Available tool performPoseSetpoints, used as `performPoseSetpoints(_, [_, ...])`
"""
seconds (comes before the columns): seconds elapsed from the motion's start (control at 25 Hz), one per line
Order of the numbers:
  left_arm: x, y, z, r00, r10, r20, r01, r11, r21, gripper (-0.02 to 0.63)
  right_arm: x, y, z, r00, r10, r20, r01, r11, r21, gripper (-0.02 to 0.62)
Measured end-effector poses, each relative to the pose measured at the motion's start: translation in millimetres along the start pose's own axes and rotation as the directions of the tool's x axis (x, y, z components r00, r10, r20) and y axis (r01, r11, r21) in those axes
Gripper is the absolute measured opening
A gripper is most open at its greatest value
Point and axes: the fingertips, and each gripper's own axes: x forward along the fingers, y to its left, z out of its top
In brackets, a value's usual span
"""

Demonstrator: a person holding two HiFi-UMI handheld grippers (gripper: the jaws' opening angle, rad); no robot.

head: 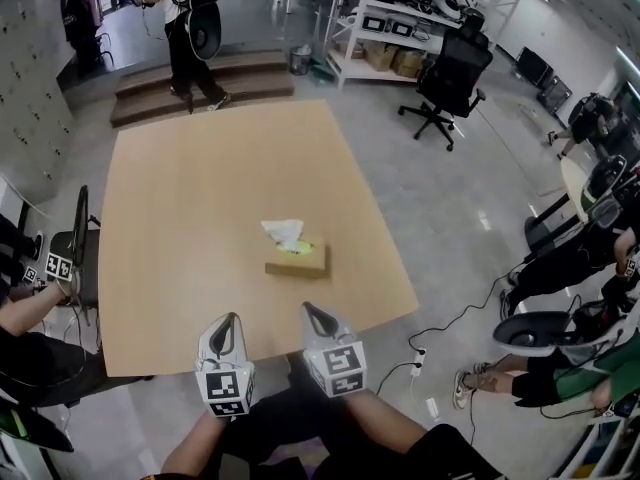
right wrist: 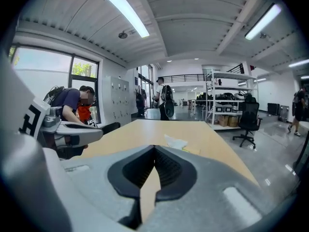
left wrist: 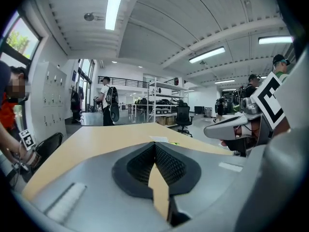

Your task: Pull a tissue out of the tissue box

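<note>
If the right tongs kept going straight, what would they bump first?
Probably the tissue box, just right of dead ahead. The right tongs tilt downward, so the table might come first; depth is unclear.

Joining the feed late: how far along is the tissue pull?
Nothing looks done yet. The tissue stands out of the top of the tissue box in the middle of the table, untouched. Nothing is in hand: the left gripper and right gripper are both shut and empty at the table's near edge, short of the box. What is left is to reach the box, grip the tissue and pull it free.
</note>
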Motion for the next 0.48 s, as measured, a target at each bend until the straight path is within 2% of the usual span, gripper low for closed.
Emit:
performPoseSetpoints(0.28, [73.7,-5.5,18.4,1.0,0.021,-0.02,-0.02,0.998,0.051,0.018,68.6,-46.2,12.7,0.992,0.075,-0.104,-0.079,0.996,-0.037,-0.003])
performPoseSetpoints(0.48, [114.8,-0.2,23.9,0.998,0.052,-0.038,-0.05,0.998,0.045,0.018,119.6,-60.8,9.3,0.975,0.128,-0.179,-0.144,0.986,-0.079,0.056])
